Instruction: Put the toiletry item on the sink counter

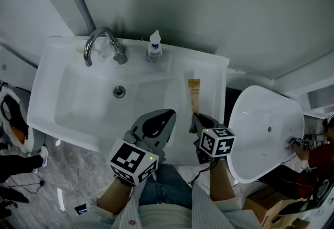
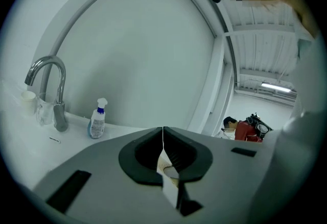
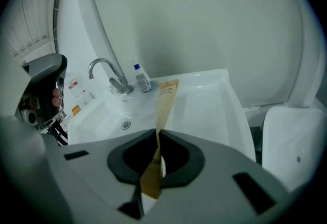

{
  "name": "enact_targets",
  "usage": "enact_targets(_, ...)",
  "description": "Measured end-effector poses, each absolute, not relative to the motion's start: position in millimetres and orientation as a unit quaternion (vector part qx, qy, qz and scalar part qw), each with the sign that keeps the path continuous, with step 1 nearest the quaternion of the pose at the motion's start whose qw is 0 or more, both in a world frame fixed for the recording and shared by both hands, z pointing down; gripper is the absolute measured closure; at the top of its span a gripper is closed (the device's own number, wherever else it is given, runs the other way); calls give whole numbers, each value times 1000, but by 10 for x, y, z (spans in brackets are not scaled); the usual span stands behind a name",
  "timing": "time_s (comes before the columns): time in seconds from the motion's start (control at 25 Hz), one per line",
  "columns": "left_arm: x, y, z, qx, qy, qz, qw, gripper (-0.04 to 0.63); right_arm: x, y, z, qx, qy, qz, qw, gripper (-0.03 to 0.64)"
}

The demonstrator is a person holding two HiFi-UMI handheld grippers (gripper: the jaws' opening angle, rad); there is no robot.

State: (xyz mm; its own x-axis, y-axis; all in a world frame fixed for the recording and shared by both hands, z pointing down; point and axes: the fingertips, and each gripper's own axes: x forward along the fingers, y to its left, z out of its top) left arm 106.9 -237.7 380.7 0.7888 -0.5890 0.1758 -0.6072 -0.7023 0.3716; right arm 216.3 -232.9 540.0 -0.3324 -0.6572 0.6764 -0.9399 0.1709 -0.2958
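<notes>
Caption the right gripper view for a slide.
Right tool shut on a flat tan toiletry tube, held over the white ceramic sink counter.

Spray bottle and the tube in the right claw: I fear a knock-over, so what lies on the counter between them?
Nothing: in the head view the counter between the spray bottle and the tube is bare.

Tube print too small to read, tube's near end hidden by right gripper, spray bottle label on sink rim illegible
</notes>
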Motion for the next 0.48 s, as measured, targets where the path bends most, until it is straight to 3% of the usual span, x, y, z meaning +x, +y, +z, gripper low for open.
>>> enact_targets(0.48,1062,-2455,4019,916,-329,34,229,577,2187,-2368,5892,540,-715,384,223,583)
